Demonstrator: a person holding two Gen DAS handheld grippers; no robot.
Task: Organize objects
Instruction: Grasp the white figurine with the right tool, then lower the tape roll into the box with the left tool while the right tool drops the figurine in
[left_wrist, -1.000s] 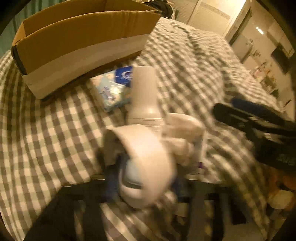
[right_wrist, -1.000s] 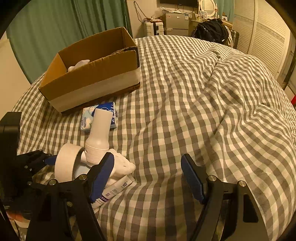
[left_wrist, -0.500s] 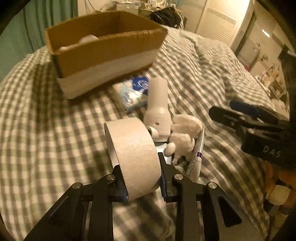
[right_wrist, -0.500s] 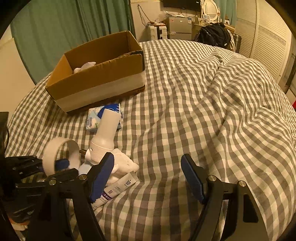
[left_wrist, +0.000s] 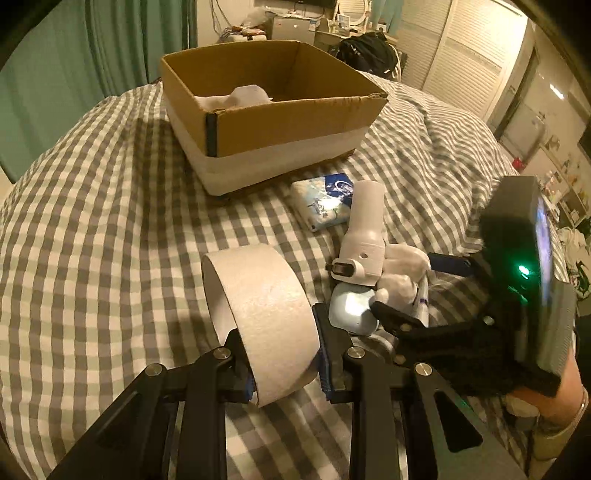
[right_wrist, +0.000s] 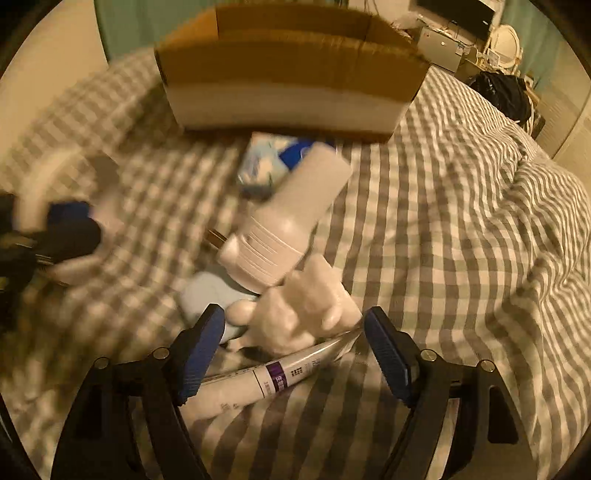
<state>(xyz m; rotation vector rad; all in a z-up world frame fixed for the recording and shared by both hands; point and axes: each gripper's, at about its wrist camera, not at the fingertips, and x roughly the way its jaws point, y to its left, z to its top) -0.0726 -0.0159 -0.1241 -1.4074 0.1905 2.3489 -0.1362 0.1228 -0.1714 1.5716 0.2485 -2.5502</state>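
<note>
My left gripper (left_wrist: 284, 354) is shut on a white tape roll (left_wrist: 262, 314) and holds it above the checked bedspread. An open cardboard box (left_wrist: 280, 122) stands beyond it with a white item (left_wrist: 247, 94) inside. My right gripper (right_wrist: 295, 350) is open, its fingers on either side of a white plush toy (right_wrist: 303, 306). Around the toy lie a white bottle-shaped device (right_wrist: 291, 218), a pale blue round object (right_wrist: 210, 295) and a white tube with a purple band (right_wrist: 273, 376). A blue tissue pack (left_wrist: 325, 203) lies in front of the box.
The checked bedspread (left_wrist: 92, 229) is rumpled into folds at the right (right_wrist: 498, 229). Green curtains (left_wrist: 74, 55) hang behind the box. A dark bag (left_wrist: 365, 48) and shuttered doors (left_wrist: 465, 55) stand at the far side of the room.
My left gripper lifted the tape roll off the pile and drew back and up. My right gripper swung left and came down around the plush toy, still open.
</note>
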